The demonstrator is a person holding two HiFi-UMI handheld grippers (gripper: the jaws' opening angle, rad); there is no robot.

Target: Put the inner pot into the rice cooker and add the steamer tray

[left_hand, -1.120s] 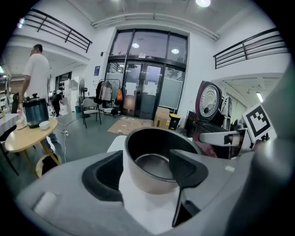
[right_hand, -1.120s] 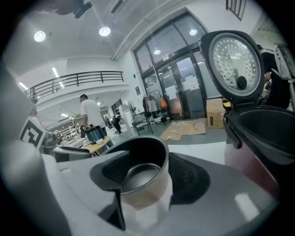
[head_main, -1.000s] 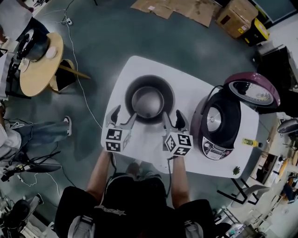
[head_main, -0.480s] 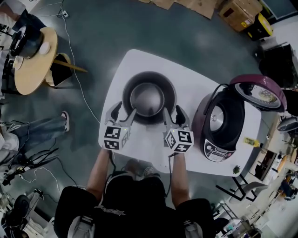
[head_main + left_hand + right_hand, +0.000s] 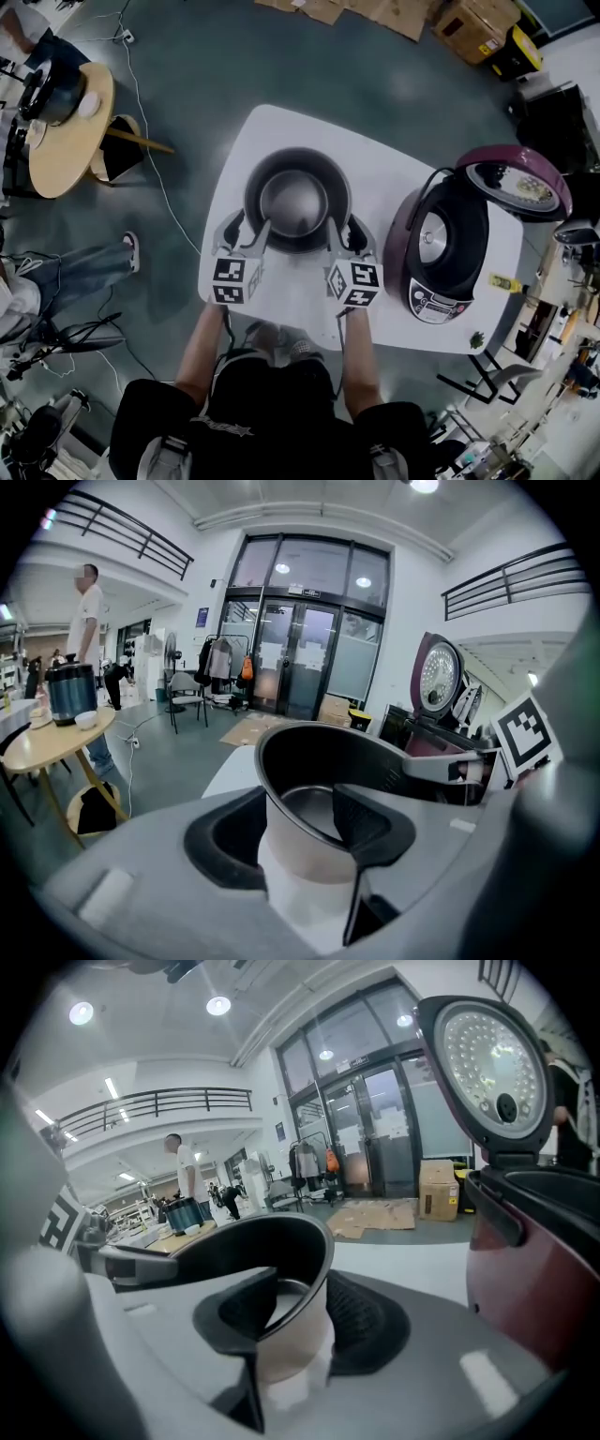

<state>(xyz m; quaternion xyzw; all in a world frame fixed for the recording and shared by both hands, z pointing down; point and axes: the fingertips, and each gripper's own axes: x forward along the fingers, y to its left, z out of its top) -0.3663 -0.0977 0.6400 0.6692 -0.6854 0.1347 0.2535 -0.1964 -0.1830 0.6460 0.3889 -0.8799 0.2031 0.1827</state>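
The dark inner pot [image 5: 296, 201] stands on the white table [image 5: 384, 178], with its metal bottom showing. My left gripper [image 5: 246, 228] straddles the pot's near-left rim, one pad outside the wall and one inside [image 5: 367, 819]. On the near-right rim my right gripper [image 5: 345, 230] does the same. Both pairs of jaws have just been closing on the rim, and a gap to the pads still shows in both gripper views. The pot [image 5: 319, 761] [image 5: 272, 1251] fills the space between the jaws [image 5: 295, 827] [image 5: 300, 1312]. The maroon rice cooker [image 5: 441, 248] stands to the right with its lid [image 5: 517, 182] raised.
The cooker's body [image 5: 548, 1260] is close beside my right gripper. A round wooden table [image 5: 66, 127] with a dark kettle stands at the far left. Cardboard boxes [image 5: 478, 28] lie on the floor beyond. A person [image 5: 86, 602] stands far off.
Both grippers have settled slightly lower over the pot's near rim, and their jaws stand narrower than before. The pot has not moved.
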